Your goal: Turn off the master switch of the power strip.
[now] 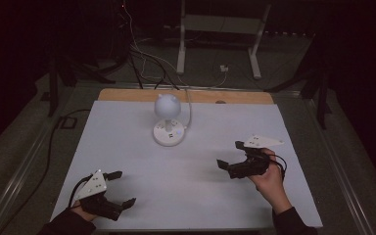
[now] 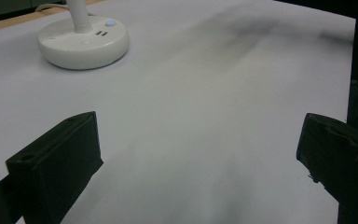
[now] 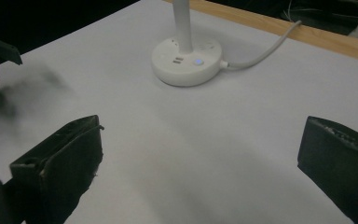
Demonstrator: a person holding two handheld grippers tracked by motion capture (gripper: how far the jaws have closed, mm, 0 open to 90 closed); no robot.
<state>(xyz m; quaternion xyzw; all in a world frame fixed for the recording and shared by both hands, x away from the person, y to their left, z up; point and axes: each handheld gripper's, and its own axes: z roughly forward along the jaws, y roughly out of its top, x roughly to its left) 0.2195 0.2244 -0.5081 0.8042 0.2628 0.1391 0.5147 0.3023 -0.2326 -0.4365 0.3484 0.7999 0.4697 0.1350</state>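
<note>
Both grippers, left gripper [image 1: 120, 187] and right gripper [image 1: 230, 154], are hovering near the tabletop's [image 1: 127, 147] front edge with jaws wide apart and empty, leaving the white lamp [image 1: 168, 121] near the far edge untouched, work seemingly unstarted.

The lamp [image 1: 168, 122] stands on the counter [image 1: 127, 147] toward its far edge, about midway across, its round base resting flat and its head above on a short stem. Its cable [image 1: 189, 110] runs off behind it over the far edge. The left gripper [image 1: 119, 188] sits near the front left corner, the right gripper [image 1: 230, 154] at the right, farther in. Both are well apart from the lamp, which lies between and beyond them
</note>
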